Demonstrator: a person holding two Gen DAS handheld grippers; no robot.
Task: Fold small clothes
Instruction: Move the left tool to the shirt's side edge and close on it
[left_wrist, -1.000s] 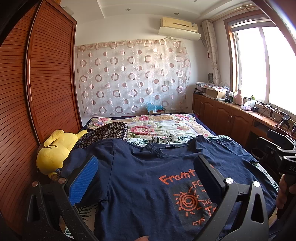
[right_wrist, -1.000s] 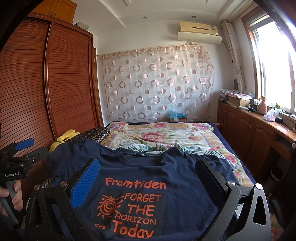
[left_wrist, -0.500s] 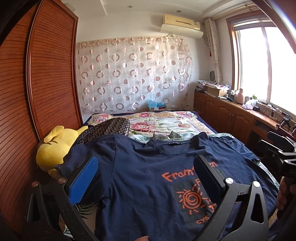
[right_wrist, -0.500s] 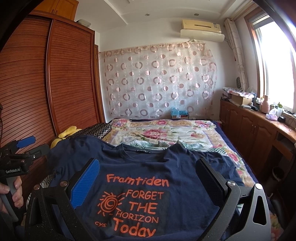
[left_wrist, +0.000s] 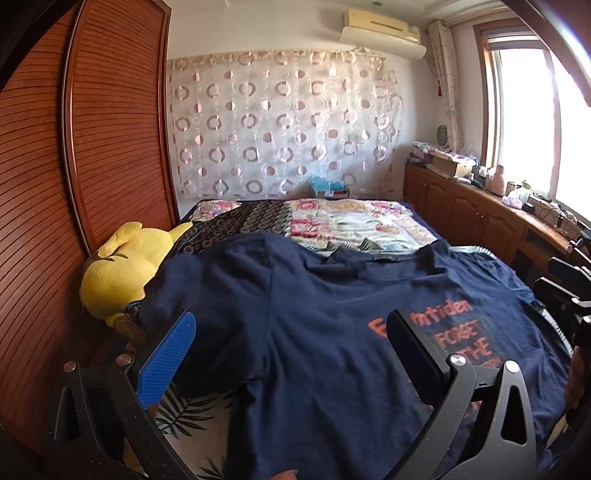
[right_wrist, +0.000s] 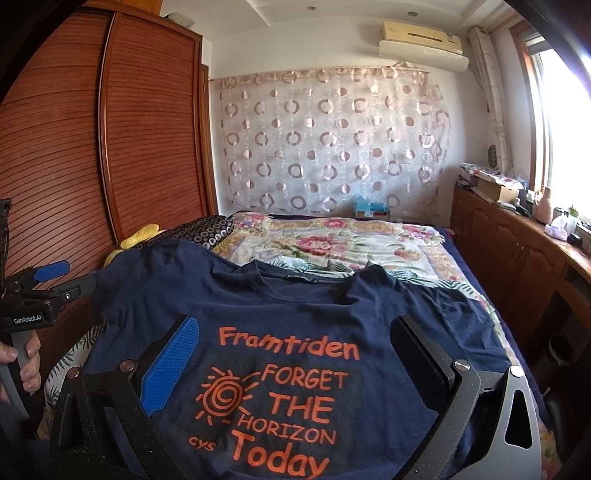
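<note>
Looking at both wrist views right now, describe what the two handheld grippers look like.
Each gripper, left and right, is a speckled black frame with silver screws, carrying one ribbed blue pad and one black pad. The left gripper's body reads "GenRobot.AI" in white, above a grey handle.

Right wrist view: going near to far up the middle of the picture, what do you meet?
Right gripper, open → navy T-shirt with its orange print → floral bedspread → blue box at the head of the bed → circle-patterned curtain → air conditioner.
</note>
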